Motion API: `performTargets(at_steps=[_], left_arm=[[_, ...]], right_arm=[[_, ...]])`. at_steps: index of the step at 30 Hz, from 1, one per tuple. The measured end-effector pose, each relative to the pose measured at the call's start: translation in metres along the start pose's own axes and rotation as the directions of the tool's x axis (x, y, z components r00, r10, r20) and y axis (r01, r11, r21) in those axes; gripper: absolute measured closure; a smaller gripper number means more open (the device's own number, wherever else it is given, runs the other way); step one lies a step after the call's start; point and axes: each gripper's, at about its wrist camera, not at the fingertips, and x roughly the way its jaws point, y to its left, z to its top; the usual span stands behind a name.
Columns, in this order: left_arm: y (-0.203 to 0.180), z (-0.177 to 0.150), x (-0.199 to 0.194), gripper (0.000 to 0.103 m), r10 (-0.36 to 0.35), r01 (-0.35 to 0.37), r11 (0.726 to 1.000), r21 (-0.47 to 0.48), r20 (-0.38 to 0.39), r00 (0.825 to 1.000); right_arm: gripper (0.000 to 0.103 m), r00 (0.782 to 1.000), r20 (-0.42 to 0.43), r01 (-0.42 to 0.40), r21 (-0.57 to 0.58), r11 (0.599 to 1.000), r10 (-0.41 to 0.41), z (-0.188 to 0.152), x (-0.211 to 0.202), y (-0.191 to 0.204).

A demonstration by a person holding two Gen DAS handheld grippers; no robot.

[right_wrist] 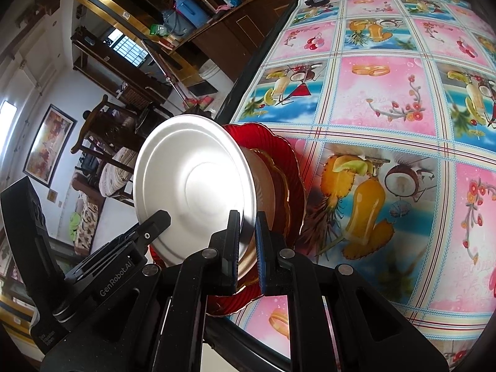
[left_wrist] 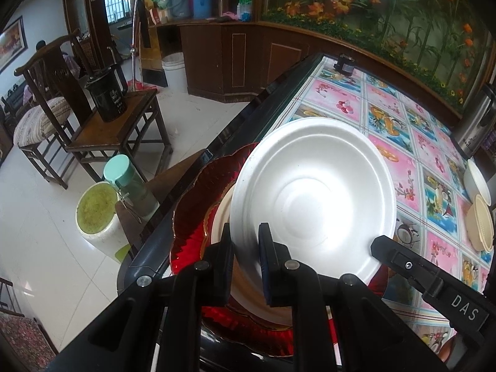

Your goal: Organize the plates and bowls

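Two grippers share one white plate (left_wrist: 313, 198): left gripper (left_wrist: 246, 249) and right gripper (right_wrist: 248, 238) both clamped on its near rim, holding it tilted over the cream plate (left_wrist: 221, 217) and red dish (left_wrist: 198, 186) at the table's (right_wrist: 372, 93) near-left edge. Best lowered level, both sides together, centred on the stack, releasing only once seated.

Stacked at the near left corner of the worktop (left_wrist: 403, 161): scalloped plate (left_wrist: 198, 192) at the bottom, a smaller dish (left_wrist: 221, 217) on it, disposable plate (left_wrist: 313, 198) tilted above both. Clamped on that top plate's near rim by the left hand-held gripper (left_wrist: 246, 245) and the right hand-held gripper (right_wrist: 248, 235), side by side. Two bowls (left_wrist: 479, 214) well apart at the worktop's right edge. Off the left edge, on the floor: chair (left_wrist: 117, 124), bucket (left_wrist: 99, 217).
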Motion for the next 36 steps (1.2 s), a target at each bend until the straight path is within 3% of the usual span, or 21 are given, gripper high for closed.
performTargets(at_steps=[21, 27, 29, 33, 36], left_arm=[[-0.005, -0.002, -0.004, 0.087, 0.054, -0.056, 0.998, 0.035, 0.055, 0.997], [-0.004, -0.001, -0.010, 0.086, 0.081, -0.084, 0.996, 0.039, 0.074, 0.994], [0.001, 0.001, -0.017, 0.082, 0.086, -0.088, 0.996, 0.030, 0.089, 0.992], [0.017, 0.007, -0.036, 0.060, 0.128, -0.128, 0.992, -0.007, 0.151, 0.980], [0.025, 0.011, -0.047, 0.056, 0.170, -0.166, 0.986, -0.037, 0.196, 0.966]], right_arm=[[0.093, 1.000, 0.011, 0.012, -0.020, 1.000, -0.012, 0.000, 0.003, 0.005], [0.093, 0.999, 0.021, 0.048, -0.047, 0.998, -0.047, 0.000, 0.006, 0.009], [0.093, 0.998, 0.025, 0.052, -0.050, 0.997, -0.051, 0.000, 0.006, 0.008], [0.093, 0.999, 0.021, 0.049, -0.046, 0.998, -0.048, 0.003, 0.005, 0.007], [0.094, 0.999, 0.018, 0.047, -0.035, 0.998, -0.046, 0.003, 0.005, 0.005]])
